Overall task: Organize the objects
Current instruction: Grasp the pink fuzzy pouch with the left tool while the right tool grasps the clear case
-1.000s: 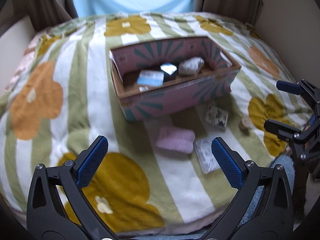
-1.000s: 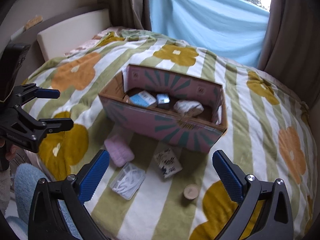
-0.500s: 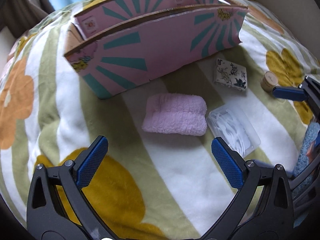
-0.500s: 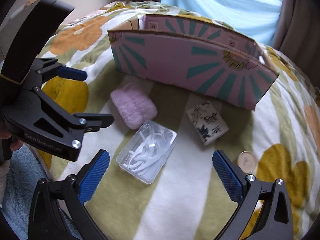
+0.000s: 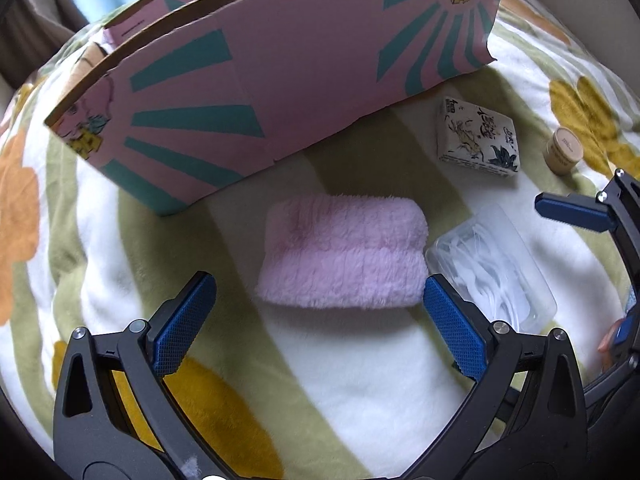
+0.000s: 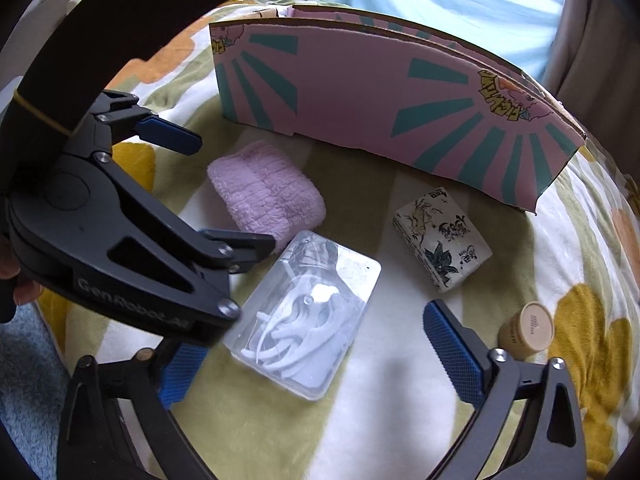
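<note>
On the bed: both hand-held grippers poised.
Your left hand-held gripper (image 5: 318, 320) gapes wide at the pink towel (image 5: 342, 250); your right hand-held gripper (image 6: 316, 354), also wide, straddles the clear case (image 6: 306, 314).

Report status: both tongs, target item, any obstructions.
Left tongs open, lined up on pink towel. Right tongs open over clear plastic case. Nothing gripped; left tongs overlap the right's view.

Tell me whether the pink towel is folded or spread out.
Folded. The pink towel lies as a compact, thick bundle on the blanket, its layered edge facing the open left tool.
</note>
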A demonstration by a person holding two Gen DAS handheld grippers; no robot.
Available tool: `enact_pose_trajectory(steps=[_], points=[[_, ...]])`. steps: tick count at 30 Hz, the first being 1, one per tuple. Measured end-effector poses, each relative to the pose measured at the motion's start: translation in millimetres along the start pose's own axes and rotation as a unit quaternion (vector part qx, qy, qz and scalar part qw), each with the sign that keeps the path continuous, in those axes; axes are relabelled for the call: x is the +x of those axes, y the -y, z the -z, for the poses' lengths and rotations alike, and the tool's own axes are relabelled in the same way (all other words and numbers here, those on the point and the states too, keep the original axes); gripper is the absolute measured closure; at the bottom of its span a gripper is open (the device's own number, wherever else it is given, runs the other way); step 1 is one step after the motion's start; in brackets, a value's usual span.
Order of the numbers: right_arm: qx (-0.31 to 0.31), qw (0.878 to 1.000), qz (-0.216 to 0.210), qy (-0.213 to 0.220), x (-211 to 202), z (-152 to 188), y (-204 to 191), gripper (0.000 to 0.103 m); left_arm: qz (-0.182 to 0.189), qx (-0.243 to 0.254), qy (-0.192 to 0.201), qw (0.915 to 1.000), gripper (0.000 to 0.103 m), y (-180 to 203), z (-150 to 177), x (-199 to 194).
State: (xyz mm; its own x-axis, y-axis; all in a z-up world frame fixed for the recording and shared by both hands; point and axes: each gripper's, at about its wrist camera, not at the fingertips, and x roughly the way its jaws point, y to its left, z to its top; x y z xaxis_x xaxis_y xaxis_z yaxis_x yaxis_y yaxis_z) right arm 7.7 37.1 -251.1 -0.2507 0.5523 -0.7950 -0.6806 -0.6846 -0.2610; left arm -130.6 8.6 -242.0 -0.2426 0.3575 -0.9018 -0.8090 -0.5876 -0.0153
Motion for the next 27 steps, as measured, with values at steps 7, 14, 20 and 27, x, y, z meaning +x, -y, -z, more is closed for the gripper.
enact_pose_trajectory(steps=[7,14,20,27], points=[[-0.003,1.0,-0.006,-0.013,11,0,-8,0.034,0.013,-0.004,-0.004,0.9999,0.008,1,-2,9],[0.003,1.0,-0.006,-0.012,11,0,-8,0.039,0.031,0.009,-0.004,0.9995,0.04,4,-1,5],[0.014,1.0,-0.007,-0.014,7,1,-6,0.043,0.032,0.002,0.002,0.9995,0.064,1,-1,-4],[0.029,1.0,-0.01,-0.008,1,1,-1,0.045,0.039,-0.018,0.013,0.999,0.066,-10,5,-15]])
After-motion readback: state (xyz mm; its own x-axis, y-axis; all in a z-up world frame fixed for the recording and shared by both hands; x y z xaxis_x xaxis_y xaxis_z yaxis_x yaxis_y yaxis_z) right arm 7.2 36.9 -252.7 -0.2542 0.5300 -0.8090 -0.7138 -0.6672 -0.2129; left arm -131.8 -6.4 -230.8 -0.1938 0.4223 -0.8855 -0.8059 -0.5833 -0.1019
